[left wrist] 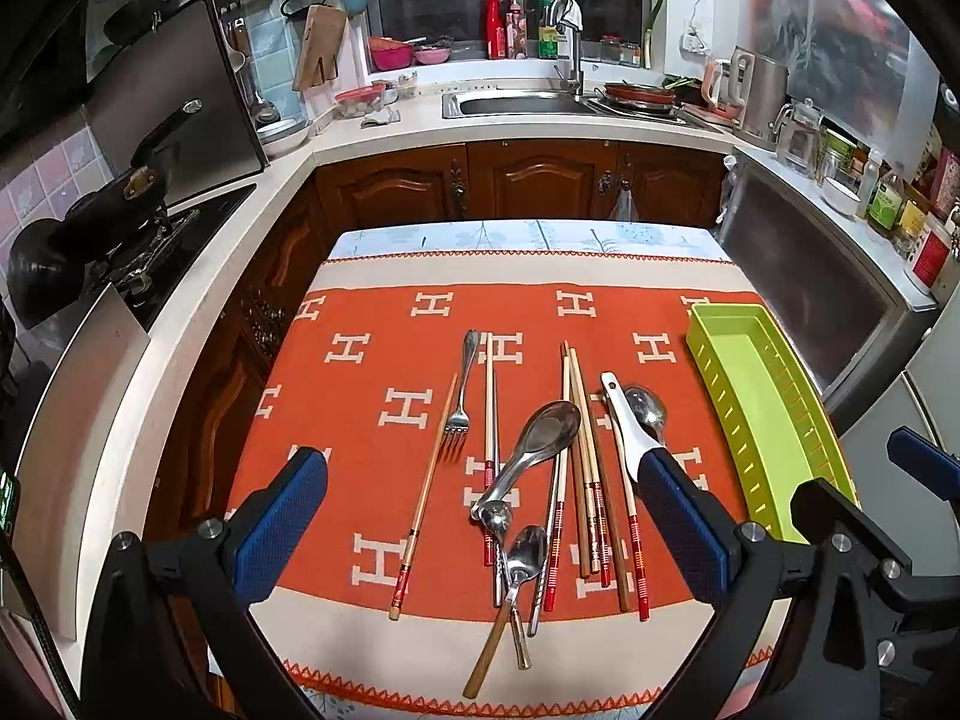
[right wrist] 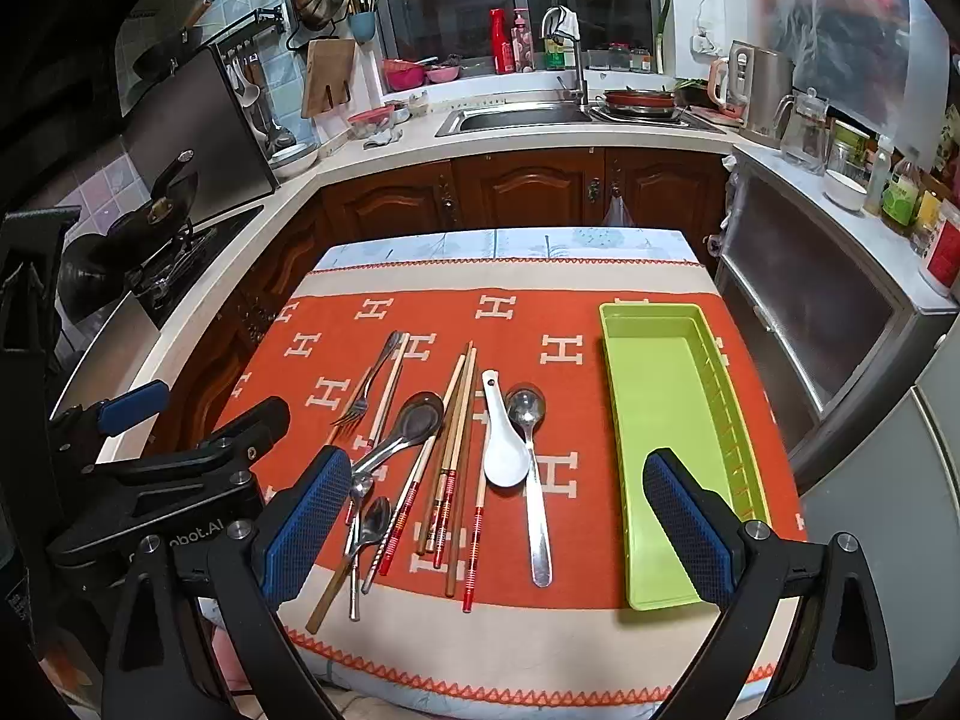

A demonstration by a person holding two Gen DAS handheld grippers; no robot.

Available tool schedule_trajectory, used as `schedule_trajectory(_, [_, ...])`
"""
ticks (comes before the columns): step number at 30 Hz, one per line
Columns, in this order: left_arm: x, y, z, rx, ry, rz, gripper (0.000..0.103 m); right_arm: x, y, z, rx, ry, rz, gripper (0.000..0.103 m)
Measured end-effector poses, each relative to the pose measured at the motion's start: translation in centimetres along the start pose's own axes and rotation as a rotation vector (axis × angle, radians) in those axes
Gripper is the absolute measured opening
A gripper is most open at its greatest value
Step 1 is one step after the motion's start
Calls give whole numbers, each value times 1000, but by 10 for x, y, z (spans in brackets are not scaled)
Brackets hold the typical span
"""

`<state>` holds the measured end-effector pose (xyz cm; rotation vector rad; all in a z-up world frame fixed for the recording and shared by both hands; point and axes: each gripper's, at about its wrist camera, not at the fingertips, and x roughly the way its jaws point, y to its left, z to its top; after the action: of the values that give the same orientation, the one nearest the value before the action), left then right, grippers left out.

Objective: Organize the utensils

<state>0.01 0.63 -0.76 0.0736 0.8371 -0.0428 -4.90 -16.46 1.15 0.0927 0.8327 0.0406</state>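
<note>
The utensils lie loose in a scatter on the orange cloth [right wrist: 540,312] printed with white H shapes: a fork [right wrist: 366,381] at the left, several wooden chopsticks [right wrist: 459,420] with red-banded ends in the middle, a large steel ladle-like spoon [right wrist: 402,429] crossing them, and a white ceramic spoon [right wrist: 501,438] just beside a long steel spoon [right wrist: 531,462] toward the right. Two smaller steel spoons [left wrist: 516,546] overlap at the near end of the pile — where one handle ends and another begins is hard to make out there. In the left wrist view the white spoon's bowl is hidden behind the gripper's right finger, and the steel spoon beside it shows only its bowl.

The lime-green tray [right wrist: 618,396], a long slotted plastic bin, sits at the right side of the cloth, apart from the pile, with nothing in it. Its near end is partly covered by a blue pad in each view.

The left gripper [left wrist: 486,510] hangs over the pile with its fingers spread wide, holding nothing. The right gripper [right wrist: 498,516] is likewise spread and bare, between the pile and the tray.

Beyond the table, wooden cabinets [right wrist: 522,189] and a steel sink [right wrist: 516,114] — the fisheye rim blacks out the corners.
</note>
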Motion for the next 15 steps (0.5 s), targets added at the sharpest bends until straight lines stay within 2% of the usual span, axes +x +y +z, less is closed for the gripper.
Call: schedule_trajectory(15, [4, 0, -1, 12, 24, 11, 102, 2, 2, -1, 5, 6, 10, 100])
